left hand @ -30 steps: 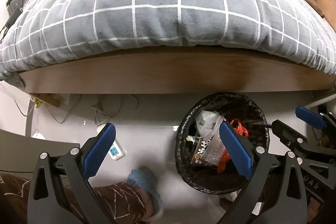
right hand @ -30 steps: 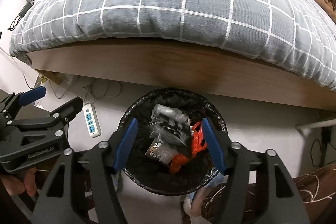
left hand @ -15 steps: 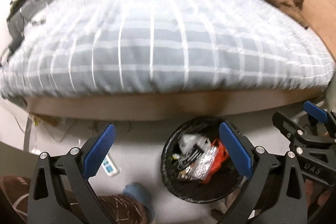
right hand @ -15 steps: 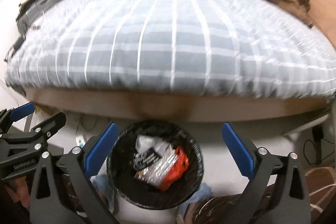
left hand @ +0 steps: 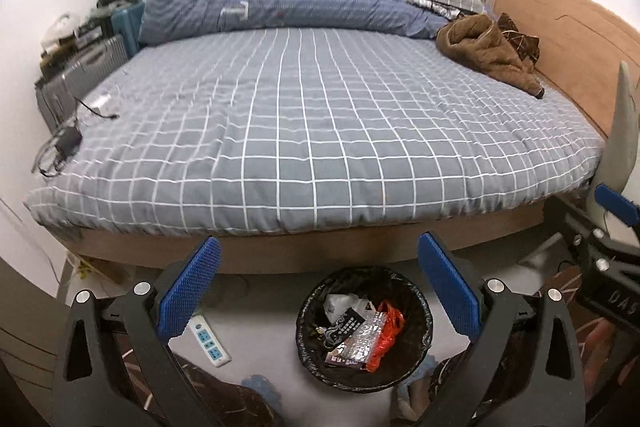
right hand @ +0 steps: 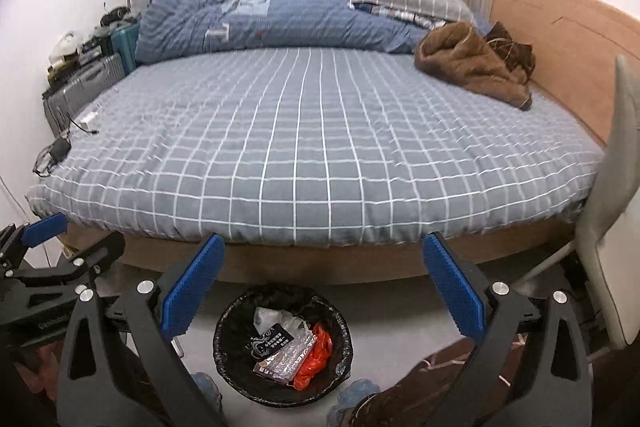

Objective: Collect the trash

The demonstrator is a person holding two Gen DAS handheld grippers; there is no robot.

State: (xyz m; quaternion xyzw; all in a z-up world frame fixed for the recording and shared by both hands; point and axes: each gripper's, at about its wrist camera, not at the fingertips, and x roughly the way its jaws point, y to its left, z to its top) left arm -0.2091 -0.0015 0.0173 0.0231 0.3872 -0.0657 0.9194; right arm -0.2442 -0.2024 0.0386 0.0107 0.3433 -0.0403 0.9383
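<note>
**Both grippers raised over the bin at the foot of the bed**

The left gripper and the right gripper are each held with their blue-padded fingers spread wide and nothing between them. The two sit side by side: the right one's tip shows at the right edge of the left wrist view, the left one's at the left edge of the right wrist view.

The trash bin, lined with a black bag, stands on the grey floor just in front of the bed's wooden base. It lies low between the fingers in both views. Inside it are a black printed packet, a silvery foil wrapper, a red plastic bag and some pale crumpled plastic.

The bed, under a grey checked cover, fills the middle ground; its near edge overhangs the base. A folded blue quilt and a brown garment lie toward its far side. A white power strip lies on the floor left of the bin, apart from it. A pale chair stands close at the right, and suitcases line the left wall, so open floor is a narrow strip along the bed's foot.
</note>
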